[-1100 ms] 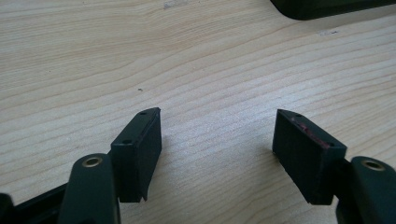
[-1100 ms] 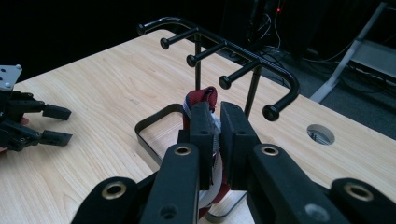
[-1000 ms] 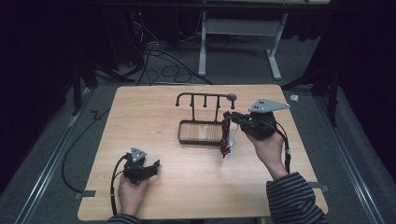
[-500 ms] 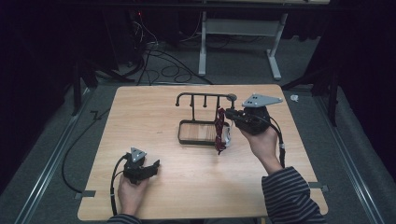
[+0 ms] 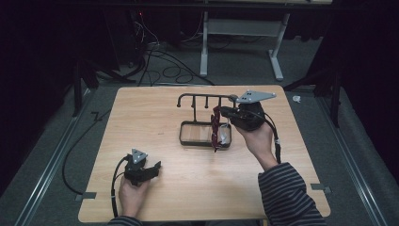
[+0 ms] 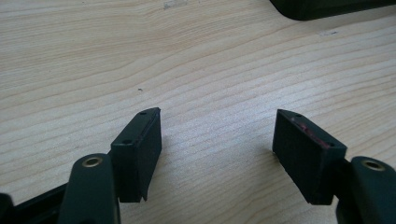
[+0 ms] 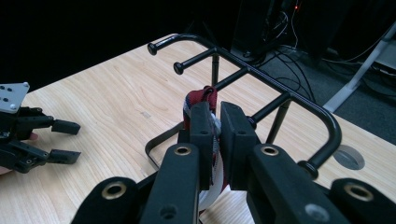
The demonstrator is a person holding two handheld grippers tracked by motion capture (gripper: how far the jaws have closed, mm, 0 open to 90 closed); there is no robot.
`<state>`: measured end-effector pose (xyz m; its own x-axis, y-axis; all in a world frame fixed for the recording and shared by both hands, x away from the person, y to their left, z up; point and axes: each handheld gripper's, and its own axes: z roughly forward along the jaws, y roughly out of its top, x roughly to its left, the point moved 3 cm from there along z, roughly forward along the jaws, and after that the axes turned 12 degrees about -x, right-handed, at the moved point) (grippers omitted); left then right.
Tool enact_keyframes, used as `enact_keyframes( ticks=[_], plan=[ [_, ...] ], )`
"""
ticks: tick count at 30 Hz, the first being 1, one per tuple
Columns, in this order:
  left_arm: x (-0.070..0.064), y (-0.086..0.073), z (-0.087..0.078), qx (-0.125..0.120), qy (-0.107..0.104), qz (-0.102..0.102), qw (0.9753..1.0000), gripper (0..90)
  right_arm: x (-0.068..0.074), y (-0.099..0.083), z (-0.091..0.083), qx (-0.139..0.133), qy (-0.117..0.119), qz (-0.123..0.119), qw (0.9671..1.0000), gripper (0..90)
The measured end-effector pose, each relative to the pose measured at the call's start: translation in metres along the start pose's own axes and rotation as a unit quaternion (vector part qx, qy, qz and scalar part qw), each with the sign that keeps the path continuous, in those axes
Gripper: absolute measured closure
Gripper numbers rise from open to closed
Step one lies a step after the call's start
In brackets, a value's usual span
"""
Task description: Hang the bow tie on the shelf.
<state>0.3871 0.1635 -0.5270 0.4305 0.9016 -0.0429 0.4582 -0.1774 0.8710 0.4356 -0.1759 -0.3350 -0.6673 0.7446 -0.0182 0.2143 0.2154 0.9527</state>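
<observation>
High view: looking forward and down over the whole table (image 5: pixel 188 188). Left gripper view: facing the tabletop closely, catching a rack (image 6: pixel 327 7) corner. Right gripper view: looking close along the rack (image 7: pixel 261 79); both gripper views sharing it.

Pale, matt wood-grain desk (image 5: pixel 188 188), smooth black metal rack (image 7: pixel 261 77) with semi-gloss tubes, woven red cloth strap (image 7: pixel 201 100), matt black plastic jaws.

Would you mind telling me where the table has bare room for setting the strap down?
Bare wood lies left of the rack, between it and the table edge, and in front, between the left tongs and the right sleeve. It is crowded around the rack, where the right tongs hold the strap.
</observation>
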Motion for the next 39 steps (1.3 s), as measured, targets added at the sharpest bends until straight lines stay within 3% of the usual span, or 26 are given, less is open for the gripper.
enact_keyframes(
  ticks=[31, 39],
  plan=[
    [0.001, 0.000, 0.000, 0.001, -0.002, -0.001, 1.0000, 33.3, 0.007, 0.014, 0.042, 0.017, 0.017, 0.001, 0.9997, 85.8],
    [0.001, 0.000, 0.000, 0.000, -0.002, -0.003, 1.0000, 33.3, 0.003, 0.018, 0.052, 0.025, 0.009, 0.003, 0.9997, 85.8]
  ],
)
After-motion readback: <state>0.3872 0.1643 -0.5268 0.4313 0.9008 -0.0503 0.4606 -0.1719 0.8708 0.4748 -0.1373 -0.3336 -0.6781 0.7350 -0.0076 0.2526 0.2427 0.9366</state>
